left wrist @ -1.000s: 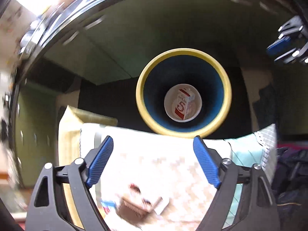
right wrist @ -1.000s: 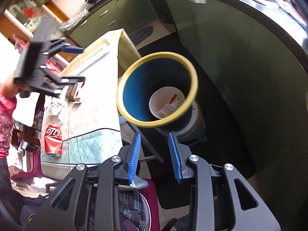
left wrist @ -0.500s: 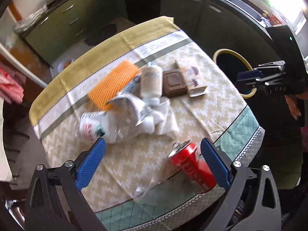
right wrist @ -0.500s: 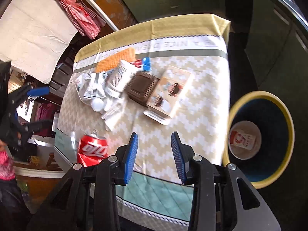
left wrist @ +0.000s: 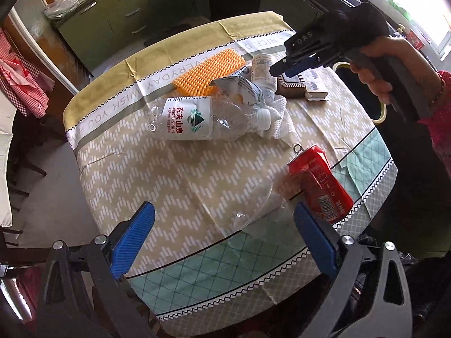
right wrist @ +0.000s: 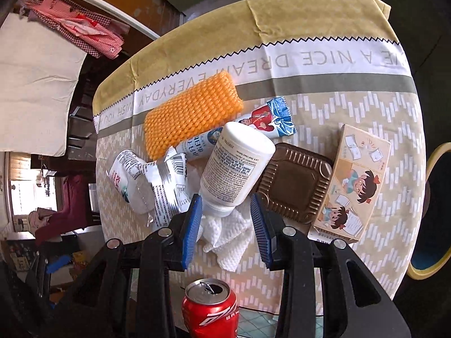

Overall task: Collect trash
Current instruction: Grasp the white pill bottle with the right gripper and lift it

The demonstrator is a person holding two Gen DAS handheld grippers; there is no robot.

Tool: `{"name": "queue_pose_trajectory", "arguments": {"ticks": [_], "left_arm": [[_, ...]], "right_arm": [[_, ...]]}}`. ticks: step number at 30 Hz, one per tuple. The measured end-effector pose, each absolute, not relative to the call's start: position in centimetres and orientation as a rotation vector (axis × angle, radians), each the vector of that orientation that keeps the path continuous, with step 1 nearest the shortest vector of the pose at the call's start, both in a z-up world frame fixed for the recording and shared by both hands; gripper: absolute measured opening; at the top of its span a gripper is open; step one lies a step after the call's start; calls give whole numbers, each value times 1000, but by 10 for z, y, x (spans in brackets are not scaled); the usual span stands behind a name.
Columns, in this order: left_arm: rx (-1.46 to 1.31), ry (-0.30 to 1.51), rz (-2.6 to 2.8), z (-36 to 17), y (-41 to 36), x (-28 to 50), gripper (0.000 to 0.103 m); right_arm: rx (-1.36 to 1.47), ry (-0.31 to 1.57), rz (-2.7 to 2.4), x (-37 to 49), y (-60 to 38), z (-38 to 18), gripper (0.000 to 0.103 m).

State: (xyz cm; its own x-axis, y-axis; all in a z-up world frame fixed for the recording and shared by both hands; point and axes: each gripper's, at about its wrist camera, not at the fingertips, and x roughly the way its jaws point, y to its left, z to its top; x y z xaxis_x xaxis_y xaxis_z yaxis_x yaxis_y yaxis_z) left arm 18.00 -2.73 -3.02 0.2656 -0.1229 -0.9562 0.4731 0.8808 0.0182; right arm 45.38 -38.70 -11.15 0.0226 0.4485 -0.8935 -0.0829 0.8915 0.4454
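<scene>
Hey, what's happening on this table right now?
A person is clearing trash with two handheld grippers. The right gripper, open, is closing in on the white plastic bottle lying in the pile. The left gripper hovers open and empty near the dented red soda can. Nothing is held.

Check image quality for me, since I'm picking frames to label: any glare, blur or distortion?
Left wrist: sharp, window glare blown out at top right, fisheye bends the table edges. Right wrist: sharp; tablecloth lettering and white bottle print readable, strong barrel curve, dark corners.
</scene>
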Motion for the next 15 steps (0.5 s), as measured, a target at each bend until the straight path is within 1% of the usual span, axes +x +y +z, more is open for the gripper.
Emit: {"name": "queue_pose_trajectory", "arguments": {"ticks": [2,8,15], "left_arm": [[327,1245,-416,-32,-25,179,94],[315,1251,-414,-38,-19,175,94],[318,1260,-420,-42,-15,170,94]], "right_arm": [[320,1512,387,458,-388,-117,40],[375,1540,362,472,-382,-130,42],[344,1545,331,485,-362,-140,51]]}}
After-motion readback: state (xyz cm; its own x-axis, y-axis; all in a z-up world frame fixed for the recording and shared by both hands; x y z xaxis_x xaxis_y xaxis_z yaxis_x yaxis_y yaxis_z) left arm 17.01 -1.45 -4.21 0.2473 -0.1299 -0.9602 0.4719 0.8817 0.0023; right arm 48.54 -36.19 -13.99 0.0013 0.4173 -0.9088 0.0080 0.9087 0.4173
